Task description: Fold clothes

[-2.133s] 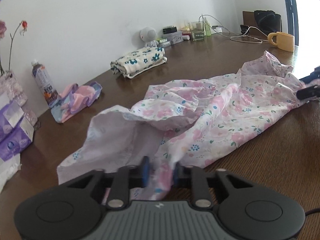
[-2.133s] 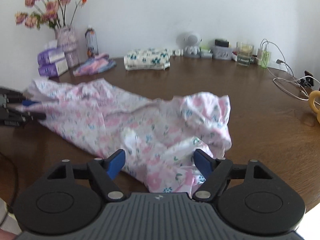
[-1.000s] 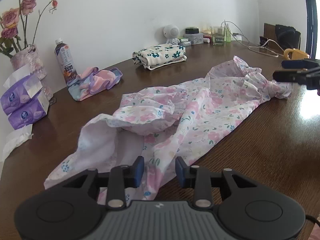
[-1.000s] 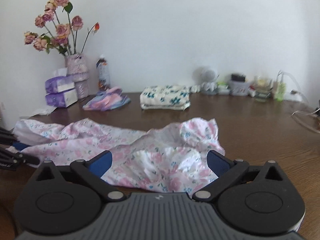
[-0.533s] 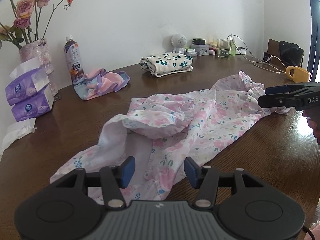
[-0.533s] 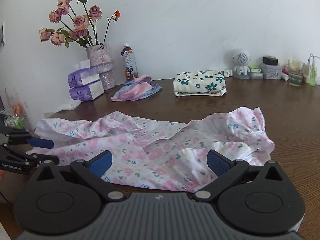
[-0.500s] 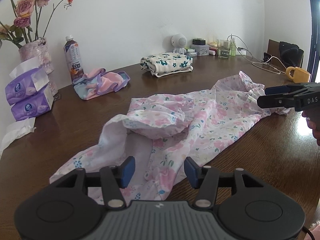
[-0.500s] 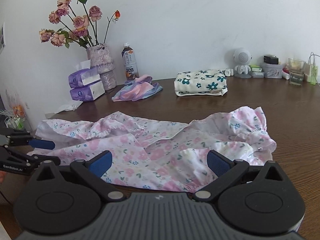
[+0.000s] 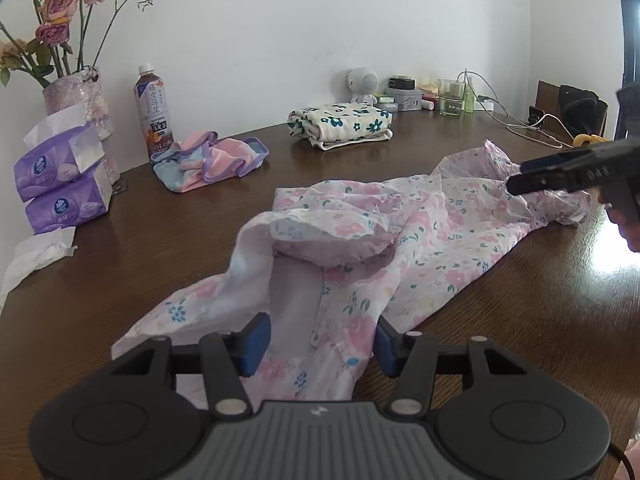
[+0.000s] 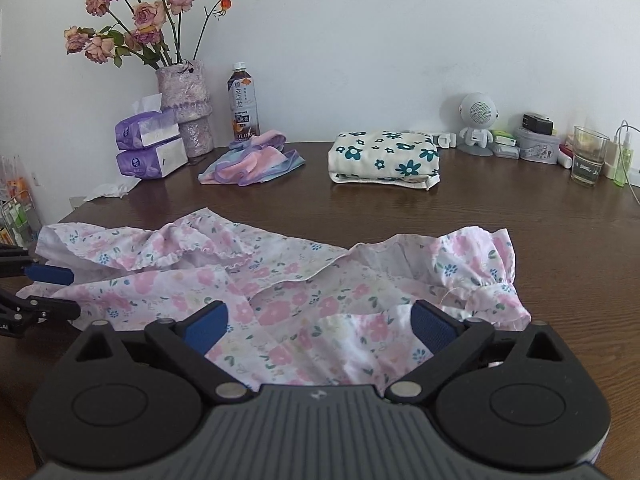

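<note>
Both wrist views low, close over table [image 9: 540, 320], facing wall; share floral garment [image 10: 280, 288], opposite ends.

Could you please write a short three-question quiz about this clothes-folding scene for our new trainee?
1. True or false: the pink floral garment lies spread and rumpled on the brown table.
2. What stands right beside the vase of roses? A) a tea bottle B) a kettle C) a laptop
3. Fill in: the neatly folded cloth near the wall is cream with dark ____ flowers.

Key
1. True. It is not yet folded, and each end lies between an open tool's pads: the left tool and the right tool, whose jaws are closing.
2. A
3. teal
</note>
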`<state>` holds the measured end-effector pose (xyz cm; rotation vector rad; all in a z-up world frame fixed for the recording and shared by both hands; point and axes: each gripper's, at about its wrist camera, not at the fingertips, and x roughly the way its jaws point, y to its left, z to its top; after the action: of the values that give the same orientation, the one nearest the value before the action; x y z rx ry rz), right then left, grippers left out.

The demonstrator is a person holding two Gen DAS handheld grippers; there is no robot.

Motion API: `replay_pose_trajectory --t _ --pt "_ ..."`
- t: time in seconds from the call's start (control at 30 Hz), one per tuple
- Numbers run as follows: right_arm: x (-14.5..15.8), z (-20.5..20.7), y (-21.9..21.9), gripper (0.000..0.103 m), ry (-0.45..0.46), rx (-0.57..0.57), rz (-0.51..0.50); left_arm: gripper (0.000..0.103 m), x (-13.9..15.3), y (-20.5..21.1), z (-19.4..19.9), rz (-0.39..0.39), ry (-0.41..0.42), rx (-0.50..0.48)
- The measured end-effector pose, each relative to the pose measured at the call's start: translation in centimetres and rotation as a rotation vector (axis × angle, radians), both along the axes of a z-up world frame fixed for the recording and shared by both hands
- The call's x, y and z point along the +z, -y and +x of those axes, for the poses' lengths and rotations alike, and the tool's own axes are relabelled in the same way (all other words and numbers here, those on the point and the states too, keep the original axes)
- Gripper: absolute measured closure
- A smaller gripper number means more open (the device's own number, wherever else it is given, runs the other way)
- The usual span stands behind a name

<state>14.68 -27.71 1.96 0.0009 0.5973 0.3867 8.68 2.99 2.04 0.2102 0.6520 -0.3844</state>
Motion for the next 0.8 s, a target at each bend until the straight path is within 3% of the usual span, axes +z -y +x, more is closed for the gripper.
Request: replay_pose_trajectory --t 0.07,0.27,0.43,0.47,0.57,0.6,0.7,0.8 --pt "0.2 0.9 -0.2 0.026 -0.025 0.039 0.020 0.050 -0.1 -0.2 -0.1 0.002 -0.002 -0.004" --pt "-0.1 3.6 -3.2 0.038 -0.104 0.204 0.061 0.051 -0.4 -0.1 -0.2 0.003 -0.014 -0.032" --pt "-0.4 6.2 -5.4 0.041 -0.168 0.234 0.142 0.067 -1.0 -0.1 -0.2 0.013 -0.034 -0.046" --pt "-0.5 6.7 -5.7 0.048 -0.187 0.233 0.156 0.074 -1.1 -0.1 -0.2 0.016 -0.039 -0.048" --pt "-1.2 7.5 -6.3 0.092 -0.267 0.250 0.171 0.092 -1.1 -0.1 -0.5 0.025 -0.036 -0.057" --pt "-1.2 7.3 -6.2 0.098 -0.273 0.255 0.186 0.095 -1.0 -0.1 -0.7 0.032 -0.026 -0.059" --pt "0.3 5.2 -4.6 0.100 -0.233 0.265 0.259 0.096 -0.5 0.1 -1.2 0.058 0.018 -0.073" --pt "3.3 1.7 -2.5 0.101 -0.138 0.280 0.313 0.096 -0.1 0.5 -2.4 0.118 0.063 -0.102"
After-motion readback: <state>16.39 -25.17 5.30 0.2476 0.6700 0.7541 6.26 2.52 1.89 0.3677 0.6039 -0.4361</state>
